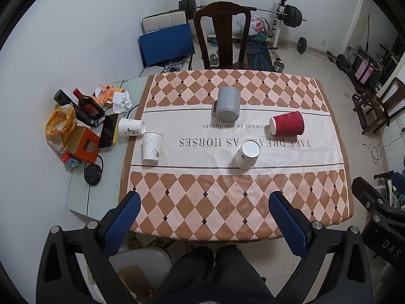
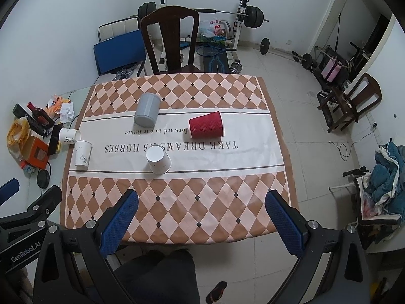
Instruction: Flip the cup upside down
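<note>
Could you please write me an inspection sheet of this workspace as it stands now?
Surface: diamond-patterned cloth-covered table.
Job's things: grey ribbed mug and white paper cup in the middle stand upside down; red ribbed paper cup and white printed paper cup at the left edge lie on their sides; white paper cup beside it stands upright.
Clutter: dark glass bottle, orange box, crumpled paper.
Tongs: left tongs and right tongs open, empty.
Cables: black cable by the box.
Surroundings: dark wooden chair, barbell rack.
</note>
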The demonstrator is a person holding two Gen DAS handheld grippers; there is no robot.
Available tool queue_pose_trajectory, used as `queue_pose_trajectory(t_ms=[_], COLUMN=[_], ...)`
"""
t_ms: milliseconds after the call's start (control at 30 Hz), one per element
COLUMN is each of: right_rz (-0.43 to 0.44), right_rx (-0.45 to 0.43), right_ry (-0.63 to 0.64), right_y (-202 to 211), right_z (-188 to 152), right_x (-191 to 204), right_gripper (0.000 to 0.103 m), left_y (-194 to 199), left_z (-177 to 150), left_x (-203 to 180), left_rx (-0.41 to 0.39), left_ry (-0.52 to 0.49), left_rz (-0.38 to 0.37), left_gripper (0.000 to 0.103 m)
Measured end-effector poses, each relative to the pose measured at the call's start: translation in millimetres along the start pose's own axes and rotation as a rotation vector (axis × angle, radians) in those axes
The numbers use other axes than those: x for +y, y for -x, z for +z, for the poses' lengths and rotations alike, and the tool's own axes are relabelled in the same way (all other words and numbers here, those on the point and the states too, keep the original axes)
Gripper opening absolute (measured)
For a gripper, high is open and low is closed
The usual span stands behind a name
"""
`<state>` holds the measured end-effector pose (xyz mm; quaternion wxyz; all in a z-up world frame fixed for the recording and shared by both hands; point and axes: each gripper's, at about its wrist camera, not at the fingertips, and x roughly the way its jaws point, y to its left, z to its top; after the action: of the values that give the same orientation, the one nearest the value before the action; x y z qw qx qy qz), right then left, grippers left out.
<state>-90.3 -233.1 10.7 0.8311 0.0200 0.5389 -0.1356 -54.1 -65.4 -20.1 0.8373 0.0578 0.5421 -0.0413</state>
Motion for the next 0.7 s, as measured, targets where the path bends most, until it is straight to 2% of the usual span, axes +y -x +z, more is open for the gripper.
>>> queue_pose_trajectory(t_ms=[700], right_rz=[-0.007], right_rx=[0.007], right_ry=[-0.001], right_y=[-4.6], right_z=[-8.9], right_x=[-0.9], right_gripper=[0.101], left_y=[1.8], left_z=[-8.0], left_x=[2.9], left_rx=[-0.002], left_ry=[-0.013], left_rz=[-0.014], left_gripper=[0.103])
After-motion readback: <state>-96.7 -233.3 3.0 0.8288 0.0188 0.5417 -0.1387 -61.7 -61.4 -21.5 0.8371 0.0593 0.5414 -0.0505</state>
